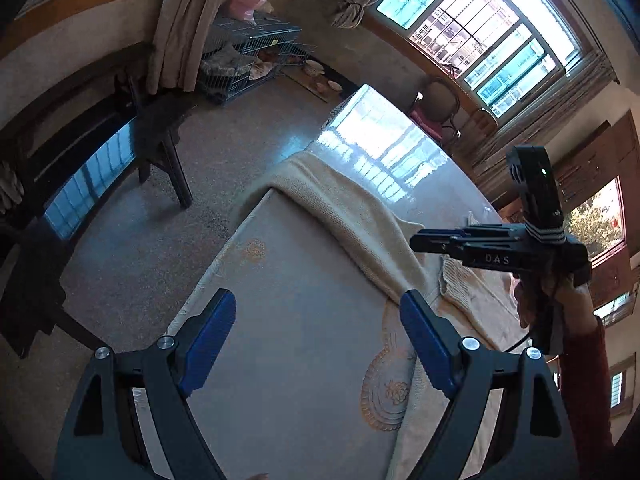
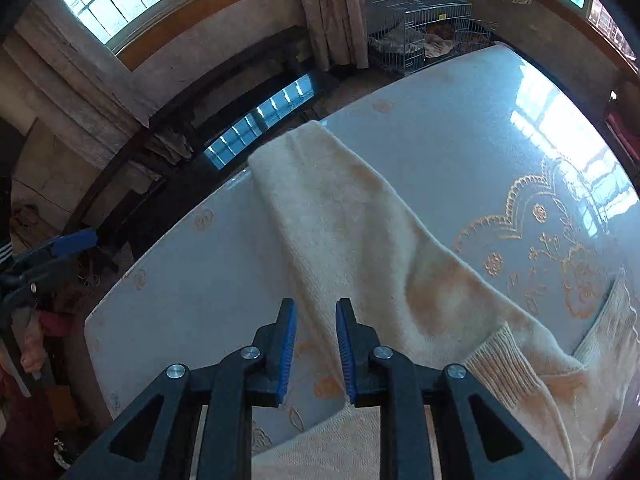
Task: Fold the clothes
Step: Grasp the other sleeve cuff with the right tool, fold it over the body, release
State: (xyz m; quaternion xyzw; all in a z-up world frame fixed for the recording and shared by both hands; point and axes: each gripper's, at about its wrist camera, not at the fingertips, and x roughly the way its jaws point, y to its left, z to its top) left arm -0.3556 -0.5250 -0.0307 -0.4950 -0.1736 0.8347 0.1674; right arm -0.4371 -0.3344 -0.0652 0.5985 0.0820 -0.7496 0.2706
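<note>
Sweater (image 2: 360, 240), cream knit, is the landmark: it lies spread on the glossy counter (image 2: 460, 128), whose pale cloth carries gold floral print. In the right wrist view, one long sleeve of it runs from the counter's far left edge, where its end droops over the side, diagonally down toward the near right. There a ribbed cuff (image 2: 504, 364) lies folded back on the knit body.

Left of the sweater, the left claw (image 1: 318, 316) hangs over bare counter with its blue pads wide apart and nothing between them. The sleeve passes beyond its right fingertip, apart from it.

Directly above the sweater's near part, the right claw (image 2: 316, 324) points steeply down. Its blue pads stand narrow, with a slim gap between them, and they grip nothing; the knit lies below them, not pinched. From the left wrist view this tool shows side-on, over the sweater's right part, held by a hand (image 1: 560, 300) in a dark red sleeve (image 1: 588, 384).

Beyond the sweater's far end, a dark bench (image 1: 100, 168) stands on the speckled floor, with a wire cage (image 1: 252, 56) against the wall.
</note>
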